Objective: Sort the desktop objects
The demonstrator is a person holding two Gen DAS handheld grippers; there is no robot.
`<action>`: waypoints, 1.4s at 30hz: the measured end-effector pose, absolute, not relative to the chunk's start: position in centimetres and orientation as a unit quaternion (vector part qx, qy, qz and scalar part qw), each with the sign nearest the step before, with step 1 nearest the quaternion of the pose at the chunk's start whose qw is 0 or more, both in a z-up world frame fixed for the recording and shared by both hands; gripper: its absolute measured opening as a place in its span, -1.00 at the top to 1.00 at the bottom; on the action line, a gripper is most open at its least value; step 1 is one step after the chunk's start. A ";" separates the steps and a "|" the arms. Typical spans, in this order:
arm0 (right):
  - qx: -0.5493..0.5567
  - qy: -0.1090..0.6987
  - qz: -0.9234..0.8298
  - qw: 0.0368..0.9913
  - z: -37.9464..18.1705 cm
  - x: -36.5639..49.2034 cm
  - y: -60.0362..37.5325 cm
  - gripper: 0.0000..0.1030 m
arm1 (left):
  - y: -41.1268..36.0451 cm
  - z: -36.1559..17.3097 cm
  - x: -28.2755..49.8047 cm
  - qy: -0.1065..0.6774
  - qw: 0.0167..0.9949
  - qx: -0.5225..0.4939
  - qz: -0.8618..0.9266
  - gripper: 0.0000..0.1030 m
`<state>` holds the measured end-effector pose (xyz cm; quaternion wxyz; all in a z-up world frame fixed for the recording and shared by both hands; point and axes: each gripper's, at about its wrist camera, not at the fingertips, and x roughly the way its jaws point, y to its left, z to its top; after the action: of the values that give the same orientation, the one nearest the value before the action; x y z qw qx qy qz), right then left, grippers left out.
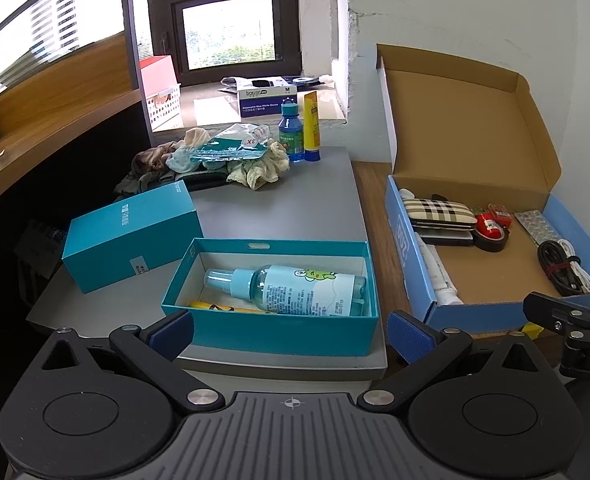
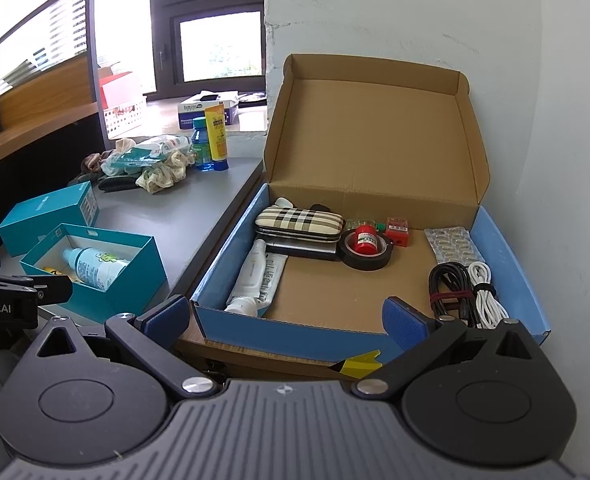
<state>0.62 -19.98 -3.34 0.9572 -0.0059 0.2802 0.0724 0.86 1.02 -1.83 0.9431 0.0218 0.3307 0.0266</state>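
Grey desk (image 1: pixel 295 200): left gripper (image 1: pixel 291 334) hovers just before teal box (image 1: pixel 271 312), fingers spread, empty. Right gripper (image 2: pixel 285 318) beside it, facing cardboard box (image 2: pixel 295 332), fingers spread, empty.

left gripper (image 1: pixel 291 334) gapes empty at six o'clock, facing an open teal box (image 1: pixel 273 334) holding a spray bottle (image 1: pixel 291 289); cardboard box (image 1: pixel 471 308) at three o'clock.

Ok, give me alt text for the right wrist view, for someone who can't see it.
The right gripper, fingers open and empty, faces an open cardboard box holding a plaid case, black tape roll, white tube and bundled cables. Left, a teal box holds a spray bottle.
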 end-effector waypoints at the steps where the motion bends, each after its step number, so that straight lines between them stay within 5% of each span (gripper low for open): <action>1: -0.006 0.280 0.072 0.957 -3.3 0.6 -20.0 -1.00 | 1.0 -1.8 0.9 0.331 0.943 0.022 0.026 -1.00; 33: -0.040 0.315 0.233 0.919 -1.6 4.0 -15.6 -0.99 | 5.4 -2.5 0.6 0.301 0.951 0.064 0.018 -1.00; 42: -0.053 0.352 0.325 0.876 -0.4 7.6 -11.9 -0.58 | 7.8 -2.2 0.3 0.281 0.957 0.065 0.010 -1.00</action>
<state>7.57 -11.90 -0.37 0.8761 -0.0527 0.3523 0.3248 0.28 7.85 -2.20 0.9575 0.0649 0.2809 0.0100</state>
